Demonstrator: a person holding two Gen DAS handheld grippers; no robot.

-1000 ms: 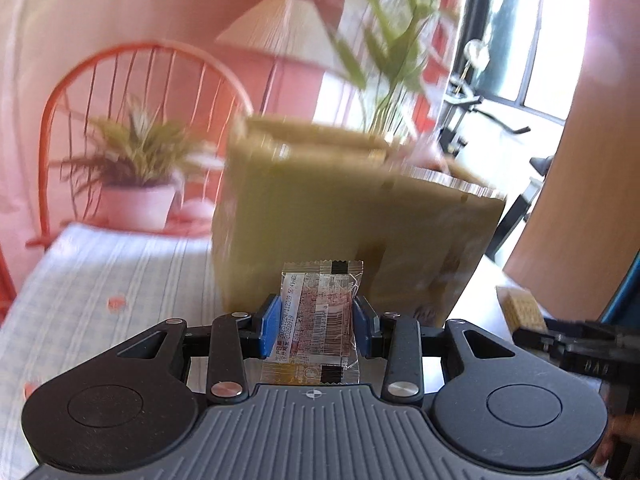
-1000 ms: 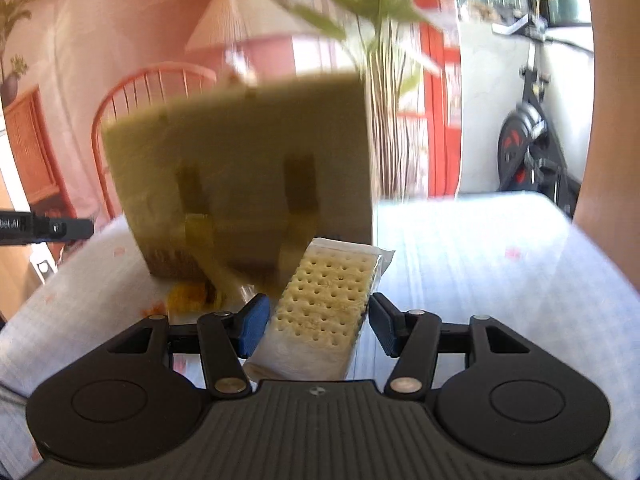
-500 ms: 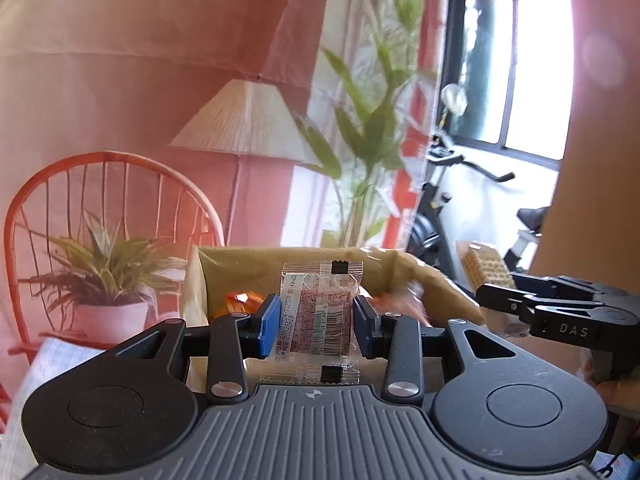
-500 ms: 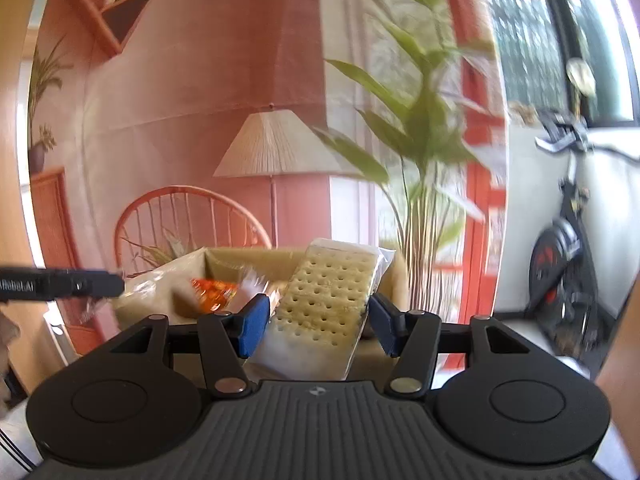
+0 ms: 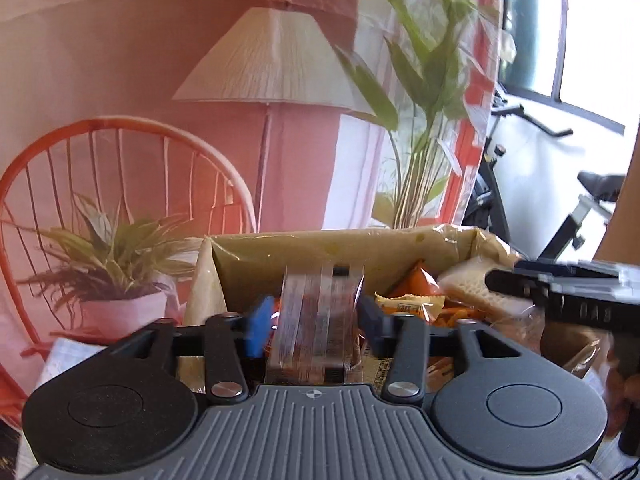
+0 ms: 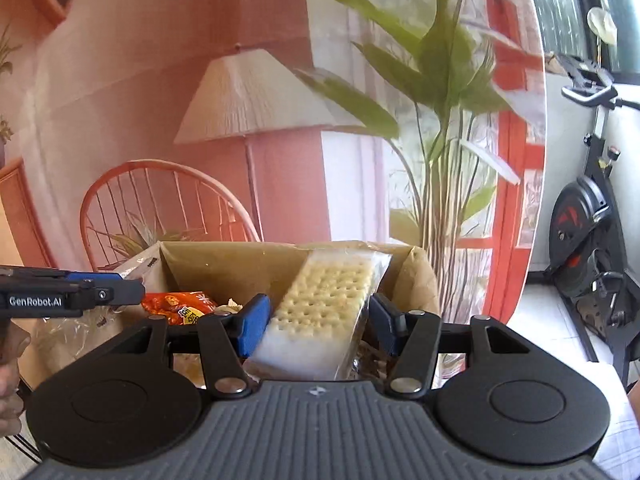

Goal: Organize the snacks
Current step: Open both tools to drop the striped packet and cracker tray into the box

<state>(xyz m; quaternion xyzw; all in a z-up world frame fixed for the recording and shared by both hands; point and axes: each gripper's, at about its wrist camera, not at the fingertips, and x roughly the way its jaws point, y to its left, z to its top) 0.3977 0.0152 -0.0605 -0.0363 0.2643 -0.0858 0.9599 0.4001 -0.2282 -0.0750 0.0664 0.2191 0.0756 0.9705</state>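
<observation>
An open cardboard box (image 5: 300, 248) stands in front of both grippers, with orange snack bags (image 5: 416, 284) inside. My left gripper (image 5: 316, 312) hangs over the box's near rim and its jaws are opening. A clear snack packet (image 5: 320, 320) with a red printed label is between them, blurred, with a gap to each blue pad. My right gripper (image 6: 316, 316) is shut on a clear pack of pale crackers (image 6: 324, 308) above the same box (image 6: 240, 264). Each gripper shows at the edge of the other's view: the right gripper (image 5: 560, 296) and the left gripper (image 6: 80, 292).
Behind the box are an orange wire chair (image 5: 120, 168) with a potted plant (image 5: 116, 276), a floor lamp (image 5: 272, 64) and a tall leafy plant (image 6: 440, 120). An exercise bike (image 6: 592, 220) stands at the right. A person's hand (image 6: 10, 360) holds the left gripper.
Both grippers rose from facing the box's side to looking over its rim into it. The left jaws have spread and the packet between them now blurs. The cracker pack stays gripped.
</observation>
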